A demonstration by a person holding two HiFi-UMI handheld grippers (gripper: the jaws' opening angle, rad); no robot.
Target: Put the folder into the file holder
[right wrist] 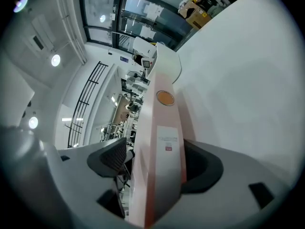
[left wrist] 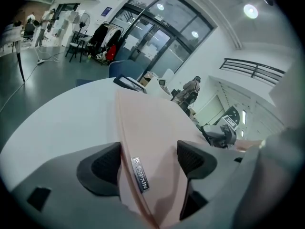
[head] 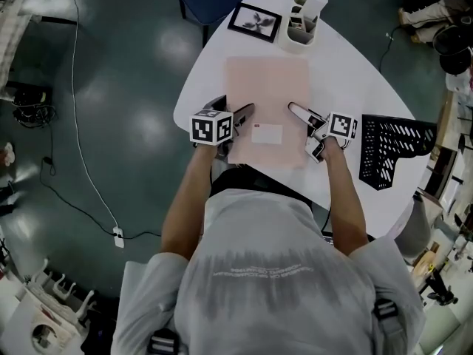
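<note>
Table [left wrist: 62,123]: only left gripper view shows folder's [left wrist: 152,123] metal tag [left wrist: 140,174] btwn tongs [left wrist: 150,159].

White table [head: 355,72] — glossy dark floor [head: 111,124].

Matt pink folder [head: 266,102] w/ shiny metal tag [left wrist: 140,174], smooth white table [head: 347,72], black perforated file holder [head: 390,150].

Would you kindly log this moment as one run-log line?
folder: on table | left claw: open, astride folder edge | right claw: open, astride folder edge | file holder: on table, right of folder
</note>
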